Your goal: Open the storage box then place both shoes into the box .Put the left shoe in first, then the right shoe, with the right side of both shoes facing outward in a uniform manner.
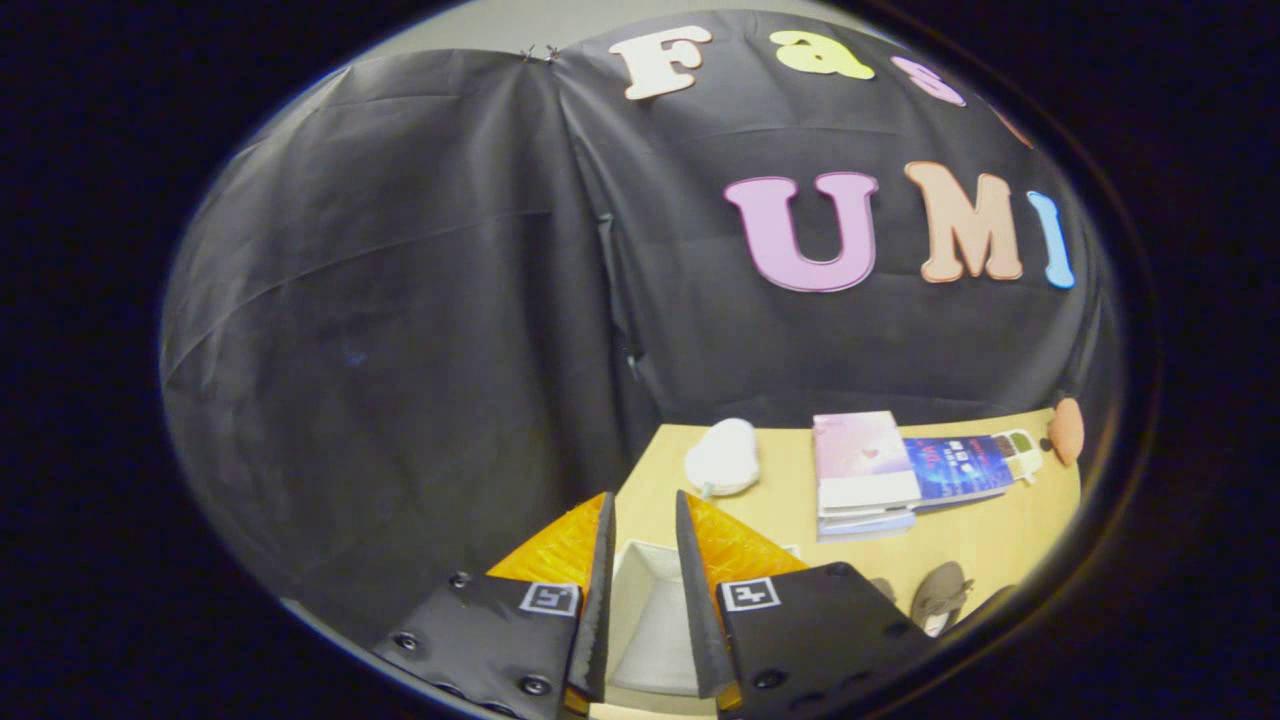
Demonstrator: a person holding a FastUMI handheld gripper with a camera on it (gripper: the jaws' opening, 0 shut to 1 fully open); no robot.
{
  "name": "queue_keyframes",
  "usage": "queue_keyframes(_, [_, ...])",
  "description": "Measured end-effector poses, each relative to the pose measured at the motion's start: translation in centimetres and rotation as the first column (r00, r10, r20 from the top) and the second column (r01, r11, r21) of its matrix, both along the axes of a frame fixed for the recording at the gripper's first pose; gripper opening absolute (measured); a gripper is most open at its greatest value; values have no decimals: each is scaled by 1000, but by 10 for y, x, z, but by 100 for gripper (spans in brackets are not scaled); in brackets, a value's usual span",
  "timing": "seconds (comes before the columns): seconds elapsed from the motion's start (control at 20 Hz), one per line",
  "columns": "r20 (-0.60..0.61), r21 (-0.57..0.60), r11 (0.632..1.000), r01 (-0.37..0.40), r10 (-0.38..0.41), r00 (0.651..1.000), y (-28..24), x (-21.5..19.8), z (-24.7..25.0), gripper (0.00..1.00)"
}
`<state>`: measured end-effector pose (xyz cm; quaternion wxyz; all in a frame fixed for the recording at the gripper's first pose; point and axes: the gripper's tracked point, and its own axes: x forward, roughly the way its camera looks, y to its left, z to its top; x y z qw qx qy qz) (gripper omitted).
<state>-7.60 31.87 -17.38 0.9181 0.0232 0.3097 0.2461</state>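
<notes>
Your hand-held gripper [645, 520] stands slightly parted, gripping nothing. The box [655, 610] sits below it. Lower squarely onto the box before closing.

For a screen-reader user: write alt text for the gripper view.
The gripper has its fingers slightly apart, gripping nothing, framing a pale storage box on a wooden table. Beyond them lie a white object, stacked books and, off to one side, a shoe.
</notes>
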Motion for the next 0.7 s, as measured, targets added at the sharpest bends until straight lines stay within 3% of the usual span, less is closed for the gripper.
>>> queue_keyframes(0.35, [34, -70, 987, 141, -139, 990, -93, 22, -28, 38])
queue_keyframes(0.7, [7, -164, 950, 266, -268, 963, -184, 26, -79, 38])
